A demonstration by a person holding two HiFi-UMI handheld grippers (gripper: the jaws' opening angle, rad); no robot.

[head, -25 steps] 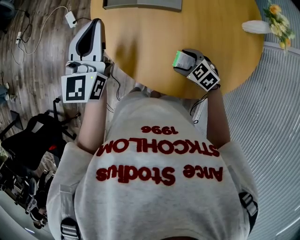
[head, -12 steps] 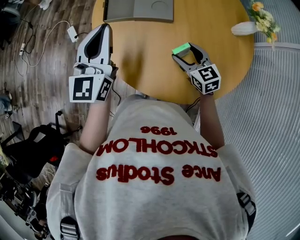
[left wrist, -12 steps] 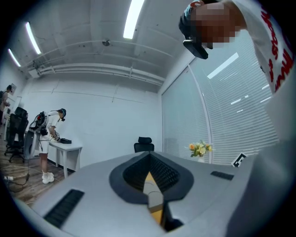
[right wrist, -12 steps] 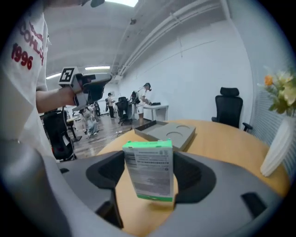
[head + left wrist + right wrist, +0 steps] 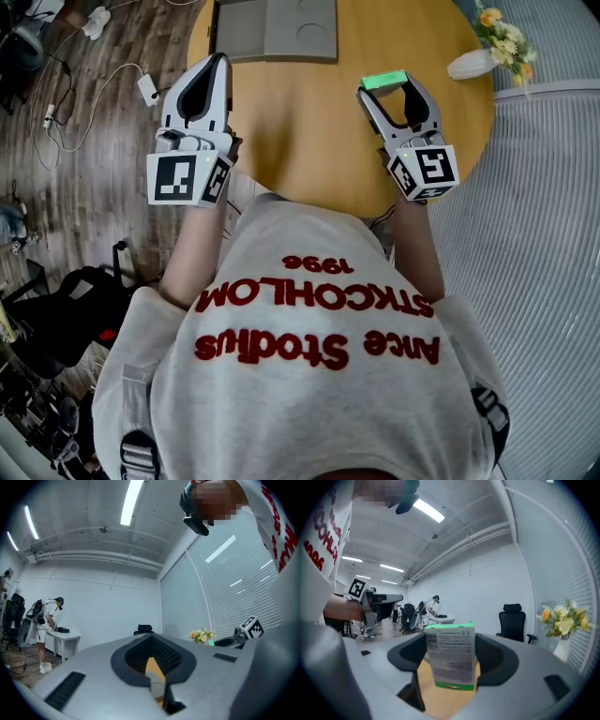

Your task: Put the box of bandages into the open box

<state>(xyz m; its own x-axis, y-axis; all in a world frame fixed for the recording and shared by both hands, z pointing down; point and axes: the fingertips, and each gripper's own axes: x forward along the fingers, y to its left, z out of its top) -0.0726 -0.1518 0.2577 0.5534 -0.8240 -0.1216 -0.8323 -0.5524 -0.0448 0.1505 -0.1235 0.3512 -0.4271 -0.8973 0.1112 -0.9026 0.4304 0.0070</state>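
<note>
The right tongs (image 5: 387,94) were clenched on the box of bandages (image 5: 451,656), gripping the small white-and-green carton by its two sides with its green end up. Their jaws had just been closing a little on it. The carton hung clear of the desk (image 5: 309,131), above the right part of the wooden top. The left tongs (image 5: 214,66) were pressed together with nothing between them, held over the desk's left edge and taking no part in the work.

Beyond both tongs, at the far edge of the desk and to the left of the carried carton, lay the grey open box (image 5: 274,28). Only its near part came into the head view, so its inside could not be judged well. It looked like a shallow tray with moulded hollows.

The step in hand seemed to be the carry: the carton was picked up but not yet delivered. The next move would call for swinging the right tongs forward and leftward over the grey box, lowering the carton into it, and only then letting the jaws part.
</note>
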